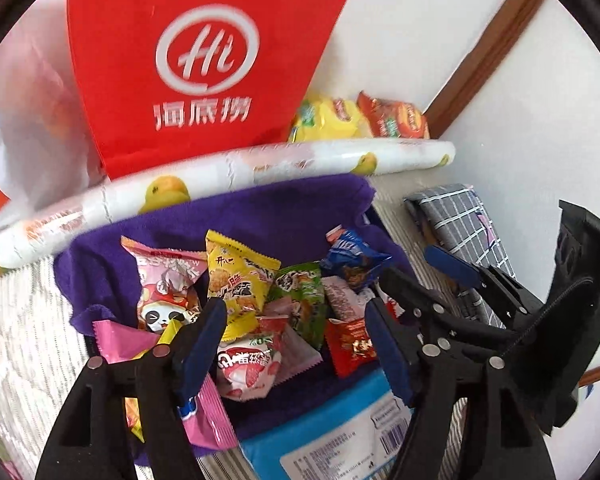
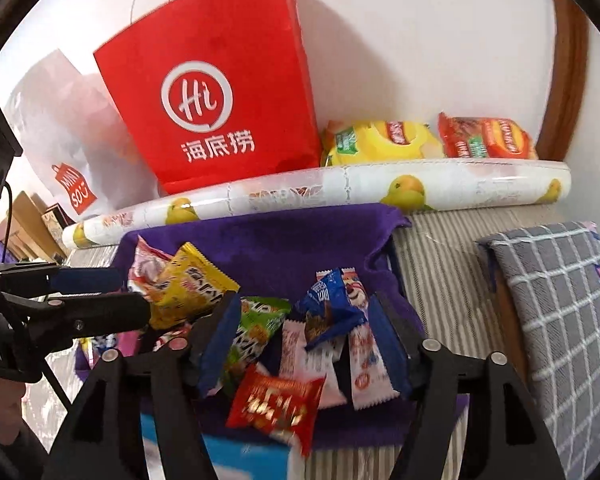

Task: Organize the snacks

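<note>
Several small snack packets lie heaped on a purple cloth (image 1: 260, 216): a pink panda packet (image 1: 164, 288), a yellow packet (image 1: 236, 280), a green packet (image 1: 300, 300), a blue packet (image 1: 352, 256) and a red packet (image 1: 350, 344). My left gripper (image 1: 296, 344) hovers open over the heap, above a white-and-red strawberry packet (image 1: 248, 364), its pads touching nothing. My right gripper (image 2: 304, 340) is open too, over the blue packet (image 2: 332, 304) and the blurred red packet (image 2: 276, 400). Each gripper shows in the other's view: the right gripper (image 1: 424, 280) and the left gripper (image 2: 128, 294).
A red paper bag (image 2: 220, 100) and a white plastic bag (image 2: 68, 140) stand against the wall. Beside them lie a yellow chip bag (image 2: 380, 140) and a red chip bag (image 2: 488, 138), behind a duck-print roll (image 2: 340, 188). A grey checked cloth (image 2: 560, 320) lies right; a blue pack (image 1: 340, 432) lies in front.
</note>
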`<state>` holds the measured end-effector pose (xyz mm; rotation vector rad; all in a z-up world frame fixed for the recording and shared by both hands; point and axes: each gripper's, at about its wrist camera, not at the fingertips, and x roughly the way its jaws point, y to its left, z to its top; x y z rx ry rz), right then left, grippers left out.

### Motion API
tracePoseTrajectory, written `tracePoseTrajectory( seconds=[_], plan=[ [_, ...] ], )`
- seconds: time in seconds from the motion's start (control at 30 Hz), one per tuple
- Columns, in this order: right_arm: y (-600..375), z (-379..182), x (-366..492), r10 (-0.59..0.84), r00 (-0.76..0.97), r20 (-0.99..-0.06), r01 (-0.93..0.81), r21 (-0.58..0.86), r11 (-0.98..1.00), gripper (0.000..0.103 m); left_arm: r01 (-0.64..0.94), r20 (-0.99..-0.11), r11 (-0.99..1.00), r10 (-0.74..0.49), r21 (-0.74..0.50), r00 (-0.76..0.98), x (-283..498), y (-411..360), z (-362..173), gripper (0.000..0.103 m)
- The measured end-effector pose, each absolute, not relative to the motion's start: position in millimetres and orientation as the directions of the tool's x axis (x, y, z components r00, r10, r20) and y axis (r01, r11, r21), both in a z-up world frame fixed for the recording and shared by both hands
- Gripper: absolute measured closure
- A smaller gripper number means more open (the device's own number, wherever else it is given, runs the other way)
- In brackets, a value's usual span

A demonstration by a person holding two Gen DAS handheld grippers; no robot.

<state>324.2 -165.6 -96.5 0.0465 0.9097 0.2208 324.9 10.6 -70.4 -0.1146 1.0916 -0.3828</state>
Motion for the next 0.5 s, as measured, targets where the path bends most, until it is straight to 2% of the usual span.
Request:
tracePoseTrajectory(
  seconds=[0.13, 0.23, 0.37, 0.5],
  plan=[
    [-172, -75, 300, 0.188, 0.617, -0.764, -0.130, 0.136, 0.982, 0.028, 0.264, -0.824, 0.935, -0.337, -0.237, 0.455, 305, 8, -47, 0.031],
    [-173, -63, 286, 0.164, 0.629, -0.760, -0.120, 0.114, 0.986, 0.025, 0.231, -0.808, 0.943, -0.325, -0.239, 0.492, 283, 12, -39, 0.024],
    [-175, -48, 262, 0.101, 0.648, -0.755, -0.080, 0.064, 0.995, 0.023, 0.229, -0.797, 0.938, -0.343, -0.261, 0.497, 254, 18, -32, 0.024],
    [-176, -34, 225, 0.097, 0.659, -0.746, -0.077, 0.062, 0.995, 0.021, 0.199, -0.785, 0.954, -0.296, -0.222, 0.545, 218, 22, -23, 0.023]
  ],
)
